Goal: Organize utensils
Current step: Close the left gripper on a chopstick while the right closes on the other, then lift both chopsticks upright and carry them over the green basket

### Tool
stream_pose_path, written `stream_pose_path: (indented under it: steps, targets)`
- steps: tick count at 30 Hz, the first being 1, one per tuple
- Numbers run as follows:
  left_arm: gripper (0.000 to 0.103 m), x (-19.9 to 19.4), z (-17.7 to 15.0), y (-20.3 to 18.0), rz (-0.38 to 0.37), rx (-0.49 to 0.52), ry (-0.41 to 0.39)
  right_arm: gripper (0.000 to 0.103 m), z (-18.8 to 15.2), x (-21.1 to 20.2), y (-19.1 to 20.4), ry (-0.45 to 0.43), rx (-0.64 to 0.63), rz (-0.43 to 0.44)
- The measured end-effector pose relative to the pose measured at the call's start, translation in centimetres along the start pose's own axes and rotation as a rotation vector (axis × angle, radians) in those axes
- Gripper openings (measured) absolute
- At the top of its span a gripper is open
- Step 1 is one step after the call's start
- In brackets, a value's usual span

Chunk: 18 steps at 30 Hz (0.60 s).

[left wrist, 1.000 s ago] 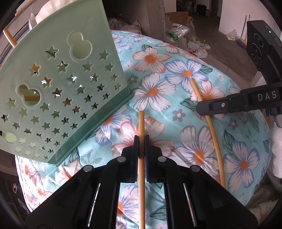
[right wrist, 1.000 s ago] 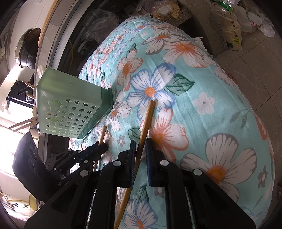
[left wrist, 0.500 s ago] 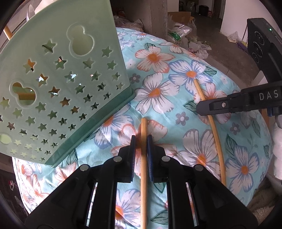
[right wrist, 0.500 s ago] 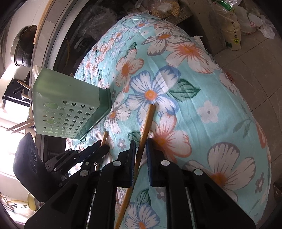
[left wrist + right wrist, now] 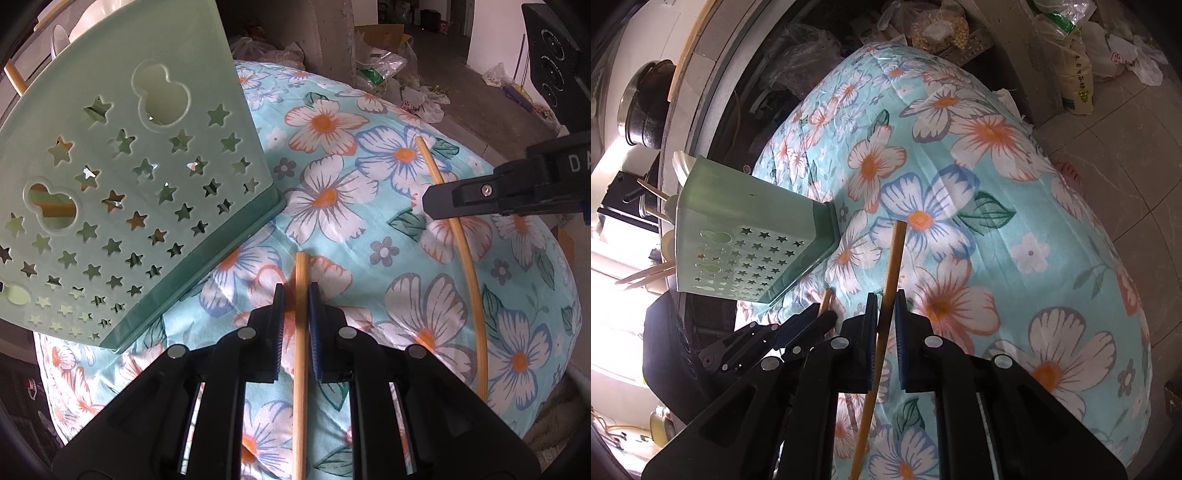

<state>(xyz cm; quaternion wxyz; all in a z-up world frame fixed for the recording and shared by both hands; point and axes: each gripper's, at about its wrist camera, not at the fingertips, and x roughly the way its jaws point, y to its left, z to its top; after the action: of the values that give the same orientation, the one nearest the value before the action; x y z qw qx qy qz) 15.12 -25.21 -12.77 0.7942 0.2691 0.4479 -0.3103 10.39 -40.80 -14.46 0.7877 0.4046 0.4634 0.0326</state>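
My left gripper is shut on a wooden chopstick that runs forward between its fingers, just above the floral cloth. My right gripper is shut on a second chopstick; that one shows in the left wrist view as a long pale stick under the right gripper's fingers. A mint green utensil holder with star cut-outs stands on the cloth to the left of both grippers, also in the right wrist view. Chopsticks and white utensils stick out of its top.
The cloth covers a rounded table whose edge drops off to the right and front. Plastic bags and a rice sack lie on the floor beyond. A dark pot sits on a counter at the far left.
Both grippers have lifted and pulled back a little with their chopsticks; the holder looks slightly further off in the right wrist view.
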Motion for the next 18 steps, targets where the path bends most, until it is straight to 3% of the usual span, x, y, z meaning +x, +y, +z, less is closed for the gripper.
stream_pose_path:
  steps: [15,16,18]
  targets:
    - [0.011,-0.6,-0.7,0.0,0.01,0.015,-0.02,0.007,1.0,-4.8,2.6,-0.131,-0.093,-0.014]
    - [0.006,-0.7,-0.8,0.0,0.016,0.016,-0.025,0.007,1.0,-5.2,2.8,-0.142,-0.1,-0.013]
    - [0.006,-1.0,-0.9,0.1,0.024,0.006,-0.035,0.007,1.1,-5.9,3.2,-0.163,-0.114,-0.014]
